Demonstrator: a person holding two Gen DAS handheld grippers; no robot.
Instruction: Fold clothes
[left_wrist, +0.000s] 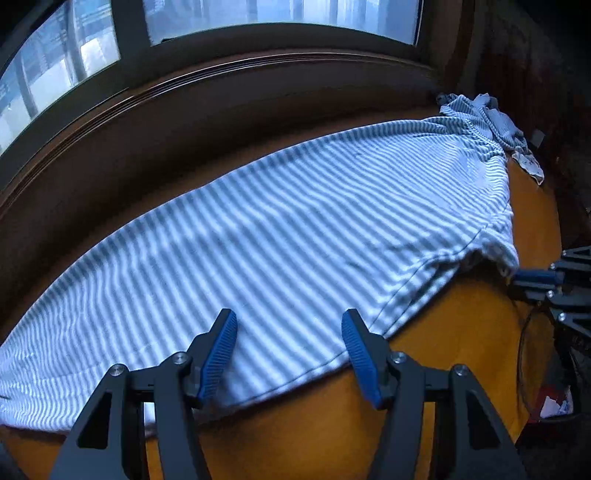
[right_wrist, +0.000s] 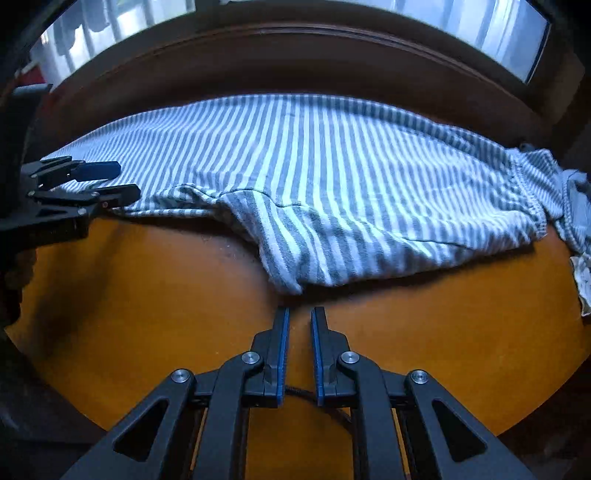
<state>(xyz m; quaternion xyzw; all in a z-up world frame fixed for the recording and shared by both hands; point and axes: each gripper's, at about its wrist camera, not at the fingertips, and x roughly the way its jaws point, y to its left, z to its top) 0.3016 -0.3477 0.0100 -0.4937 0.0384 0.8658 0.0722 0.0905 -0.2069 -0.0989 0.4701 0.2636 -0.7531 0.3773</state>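
Under the spread left tongs (left_wrist: 289, 325) — the striped garment's (left_wrist: 280, 221) hem.

Left wrist view looks forward along its black gripper with blue-padded fingers (left_wrist: 289, 328), low and close over the grey-and-white striped cotton garment (left_wrist: 280, 221), facing the dark-framed window (left_wrist: 133, 40). Right wrist view sits low over the bare orange tabletop (right_wrist: 147, 295), near the garment's front edge, facing the same window. Both views share the garment, tabletop and window; each shows the other gripper (right_wrist: 110, 181) at its edge.
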